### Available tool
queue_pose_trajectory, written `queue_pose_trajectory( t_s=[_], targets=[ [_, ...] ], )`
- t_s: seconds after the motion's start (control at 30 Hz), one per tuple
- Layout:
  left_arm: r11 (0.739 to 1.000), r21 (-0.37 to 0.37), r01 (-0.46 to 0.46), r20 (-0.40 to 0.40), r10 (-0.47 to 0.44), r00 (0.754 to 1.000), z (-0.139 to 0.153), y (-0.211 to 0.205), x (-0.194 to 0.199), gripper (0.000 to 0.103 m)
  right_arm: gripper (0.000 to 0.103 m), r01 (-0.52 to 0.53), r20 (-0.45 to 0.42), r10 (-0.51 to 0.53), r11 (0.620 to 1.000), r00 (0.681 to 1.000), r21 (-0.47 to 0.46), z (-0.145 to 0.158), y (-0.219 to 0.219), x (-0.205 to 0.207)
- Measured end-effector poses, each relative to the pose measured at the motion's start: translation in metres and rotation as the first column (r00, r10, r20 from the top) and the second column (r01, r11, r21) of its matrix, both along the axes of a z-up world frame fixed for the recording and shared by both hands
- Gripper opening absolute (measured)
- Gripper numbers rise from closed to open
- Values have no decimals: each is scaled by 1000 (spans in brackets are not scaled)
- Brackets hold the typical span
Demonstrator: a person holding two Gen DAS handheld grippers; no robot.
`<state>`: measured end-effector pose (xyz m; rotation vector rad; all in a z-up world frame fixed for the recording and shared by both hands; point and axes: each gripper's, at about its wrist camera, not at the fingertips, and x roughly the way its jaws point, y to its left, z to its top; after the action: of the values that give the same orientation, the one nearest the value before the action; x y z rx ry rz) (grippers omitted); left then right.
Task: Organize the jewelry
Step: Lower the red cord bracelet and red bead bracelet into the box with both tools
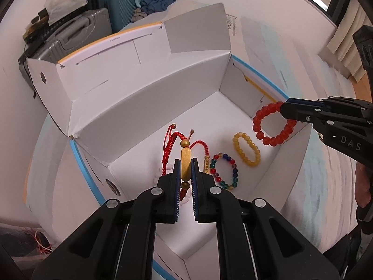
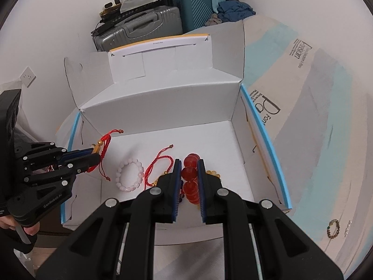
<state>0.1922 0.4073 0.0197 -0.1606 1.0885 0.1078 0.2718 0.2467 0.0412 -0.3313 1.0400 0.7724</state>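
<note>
Item 1. My left gripper: fingers closed almost flat on the gold bar of the red cord bracelet. I hold it by the bar because that is the only rigid part; the braided cord and tails hang loose beyond my fingertips, over the left side of the white box.

Item 2. My right gripper: fingers closed on the red bead bracelet, several beads stacked between the pads. The rest of the ring hangs free off my tips (seen from the left camera as an open hoop at the box's right wall). Pinching across the bead string keeps it from rolling out, I judge.

Item 3. Just beyond and below my right fingers, on the box floor: a second red cord bracelet, and further to their left a pale pink bead bracelet.

Item 4. To the right of my left fingers, lying flat side by side: a multicoloured bead bracelet, then a yellow bead bracelet. They lie apart, not tangled, which reads as a row being laid out.

Item 5. Outside the box, far right of my right fingers, on the printed sheet: a small mixed-bead bracelet, not yet gathered in.

Item 6. Far beyond the box: suitcases against the wall.
</note>
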Motion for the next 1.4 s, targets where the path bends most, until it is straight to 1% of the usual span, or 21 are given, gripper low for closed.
queue_pose_trajectory(
  t_s=[0.33,0.57,0.8,0.93,1.07,1.2,1.4],
  targets=[
    [1000,-8,-5,-21,5,1000,-15,6,-2,7,13,-3,-28,3,1000,1000,-20,-21,7,0],
    [1000,-14,-9,-32,8,999,-21,6,0,7,13,-8,-39,7,1000,999,-26,-28,12,-1],
    [1000,-24,-6,-74,4,997,-37,6,3,8,13,-15,-64,12,999,998,-51,-42,17,-2],
    [1000,-25,-16,-113,13,994,-47,8,4,8,13,-19,-84,14,998,996,-66,-51,19,-4],
    [1000,-27,-10,-134,6,991,-50,8,6,8,13,-32,-109,22,995,994,-96,-62,23,-6],
    [1000,-26,-4,-144,0,990,-52,7,7,8,13,-33,-128,19,993,992,-114,-71,24,-6],
    [1000,-21,2,-145,-5,989,-56,3,8,9,13,-40,-133,24,992,991,-119,-75,28,-9]
  ],
)
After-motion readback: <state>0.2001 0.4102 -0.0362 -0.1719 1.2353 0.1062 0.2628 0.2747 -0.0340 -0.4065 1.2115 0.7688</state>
